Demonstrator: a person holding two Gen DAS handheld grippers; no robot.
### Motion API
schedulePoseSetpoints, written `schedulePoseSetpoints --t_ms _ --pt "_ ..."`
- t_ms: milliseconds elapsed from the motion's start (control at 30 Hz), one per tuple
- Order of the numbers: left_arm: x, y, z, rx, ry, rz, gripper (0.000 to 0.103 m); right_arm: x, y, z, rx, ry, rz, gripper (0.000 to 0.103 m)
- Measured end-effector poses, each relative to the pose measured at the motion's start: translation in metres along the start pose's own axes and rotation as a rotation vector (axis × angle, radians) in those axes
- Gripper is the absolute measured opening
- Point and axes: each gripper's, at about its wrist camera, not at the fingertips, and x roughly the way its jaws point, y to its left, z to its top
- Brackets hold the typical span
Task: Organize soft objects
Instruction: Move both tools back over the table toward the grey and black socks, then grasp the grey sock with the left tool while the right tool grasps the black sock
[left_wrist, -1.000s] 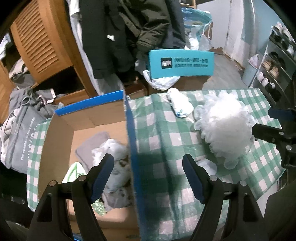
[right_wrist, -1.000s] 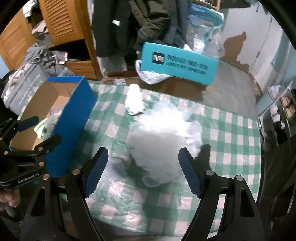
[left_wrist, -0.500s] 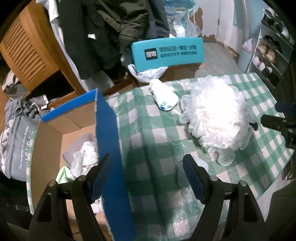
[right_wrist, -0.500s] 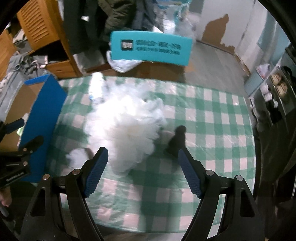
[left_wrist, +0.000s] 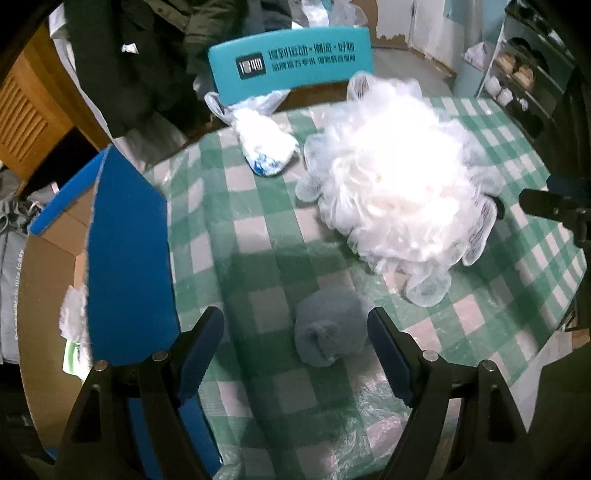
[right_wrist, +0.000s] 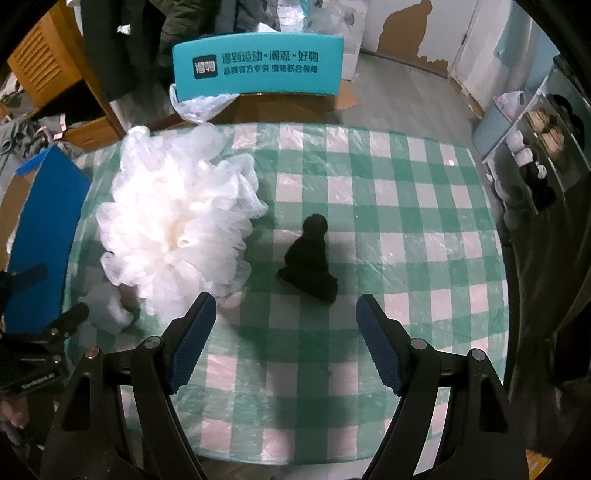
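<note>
The left gripper (left_wrist: 295, 354) hung spread, jaws just widened, over a grey sock bundle (left_wrist: 328, 328) lying between them untouched, near the bench's (left_wrist: 258, 236) near edge. The right gripper (right_wrist: 284, 339) stood spread just short of a black sock (right_wrist: 310, 266) mid-bench. A white mesh pouf (right_wrist: 177, 225) lay between the two socks.

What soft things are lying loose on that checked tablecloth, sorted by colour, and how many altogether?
White: 2, the big mesh bath puff and a rolled white bundle.
Grey: 1, a small grey cloth bundle.
Black: 1, a small black cloth piece.
Total: 4 on the tablecloth.
</note>
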Motion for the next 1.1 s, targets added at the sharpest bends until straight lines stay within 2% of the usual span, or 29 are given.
schedulePoseSetpoints --t_ms 133,333,633,833,933,1100 --pt "0.012 -0.004 -0.003 0.002 0.031 0.005 0.082 0.013 -0.005 -0.003 0.010 0.028 0.007 0.078" --pt "0.026 -0.011 -0.003 -0.015 0.070 -0.040 0.082 0.032 -0.017 -0.002 0.045 0.059 0.004 0.078" --pt "0.048 -0.019 0.001 0.001 0.086 -0.030 0.082 0.052 -0.026 0.006 0.087 0.068 0.011 0.078" --pt "0.064 -0.021 0.005 0.032 0.078 0.008 0.082 0.069 -0.031 0.013 0.110 0.062 0.017 0.078" --pt "0.065 -0.025 0.007 0.053 0.063 0.024 0.078 0.078 -0.033 0.016 0.113 0.070 0.012 0.078" --pt "0.066 -0.023 0.017 0.062 0.027 0.049 0.057 0.090 -0.030 0.023 0.092 0.076 -0.010 0.078"
